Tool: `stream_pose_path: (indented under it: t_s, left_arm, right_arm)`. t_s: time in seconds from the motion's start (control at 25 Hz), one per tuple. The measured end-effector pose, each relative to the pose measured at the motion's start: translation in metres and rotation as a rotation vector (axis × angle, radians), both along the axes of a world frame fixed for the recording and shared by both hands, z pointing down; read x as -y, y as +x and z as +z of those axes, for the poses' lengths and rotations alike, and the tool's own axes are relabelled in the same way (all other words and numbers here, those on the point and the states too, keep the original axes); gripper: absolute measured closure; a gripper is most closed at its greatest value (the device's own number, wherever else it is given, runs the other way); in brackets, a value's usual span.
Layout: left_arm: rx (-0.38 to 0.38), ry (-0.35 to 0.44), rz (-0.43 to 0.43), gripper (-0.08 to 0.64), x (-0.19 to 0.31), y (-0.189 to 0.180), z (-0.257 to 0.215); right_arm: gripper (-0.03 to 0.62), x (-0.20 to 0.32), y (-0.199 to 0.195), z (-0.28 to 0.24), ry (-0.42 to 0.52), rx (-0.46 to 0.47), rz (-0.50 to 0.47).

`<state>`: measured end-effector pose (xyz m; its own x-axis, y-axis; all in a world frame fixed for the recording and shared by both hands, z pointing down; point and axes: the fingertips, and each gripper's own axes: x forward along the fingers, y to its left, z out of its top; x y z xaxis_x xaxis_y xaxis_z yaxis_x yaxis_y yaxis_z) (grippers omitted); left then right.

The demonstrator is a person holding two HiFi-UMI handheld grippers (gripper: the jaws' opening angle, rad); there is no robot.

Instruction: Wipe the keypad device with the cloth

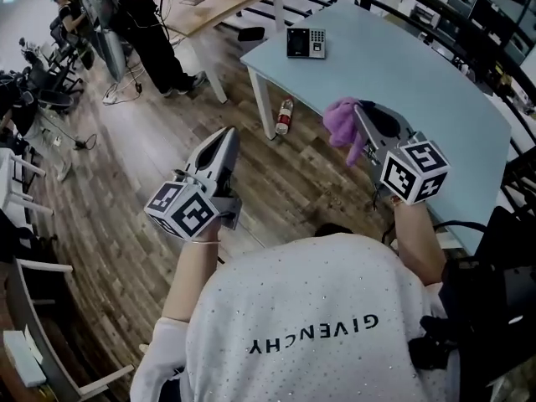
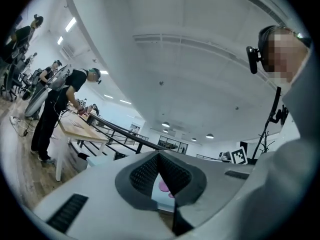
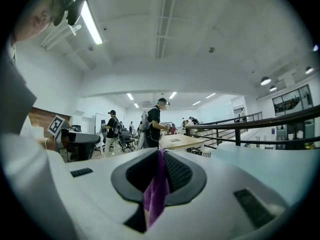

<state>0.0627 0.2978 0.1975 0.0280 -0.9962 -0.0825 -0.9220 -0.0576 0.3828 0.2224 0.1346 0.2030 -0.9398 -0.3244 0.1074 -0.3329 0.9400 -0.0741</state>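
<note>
1. Right gripper: jaws clamped on the cloth, soft purple fabric, bunched and hanging from the tips.
2. Left gripper: tips together, nothing held.
3. Keypad: flat, rigid dark slab at the far corner of the smooth pale-blue table. It sits at 11 o'clock from the right gripper and well apart, 1 o'clock from the left. Right is nearer.
4. Keypad long axis runs roughly 9–3 o'clock, screen at 9, keys at 3.

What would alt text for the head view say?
The right gripper holds a purple cloth at the near end of a blue table; the keypad device sits at its far end. The left gripper hangs over the wood floor.
</note>
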Motion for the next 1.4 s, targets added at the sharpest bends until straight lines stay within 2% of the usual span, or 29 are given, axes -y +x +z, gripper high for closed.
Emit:
stream_pose_path:
  t_s: [0.2, 0.48, 0.72, 0.96, 1.12, 1.2, 1.4]
  left_arm:
    - [-0.010, 0.010, 0.016, 0.558, 0.021, -0.016, 0.008]
    - [-0.040, -0.005, 0.031, 0.558, 0.051, -0.035, 0.013]
    - [-0.047, -0.015, 0.076, 0.558, 0.098, -0.061, 0.005]
    - [-0.045, -0.039, 0.128, 0.557, 0.171, -0.103, 0.009]
    - [-0.061, -0.019, 0.110, 0.558, 0.213, -0.135, 0.028]
    - [-0.088, -0.020, 0.129, 0.559, 0.236, -0.143, 0.040]
    - [-0.103, -0.098, 0.172, 0.560, 0.298, -0.160, 0.078]
  right_arm:
    - [0.555, 0.015, -0.005, 0.013, -0.024, -0.031, 0.038]
    - [0.555, 0.041, -0.034, 0.026, -0.039, -0.054, 0.030]
    - [0.555, 0.086, -0.081, 0.034, -0.013, -0.079, 0.011]
    - [0.554, 0.155, -0.146, 0.046, 0.001, -0.117, -0.013]
    - [0.555, 0.203, -0.182, 0.066, -0.053, -0.112, -0.012]
    - [0.555, 0.221, -0.197, 0.078, -0.091, -0.110, -0.009]
    - [0.554, 0.258, -0.234, 0.102, -0.136, -0.103, -0.022]
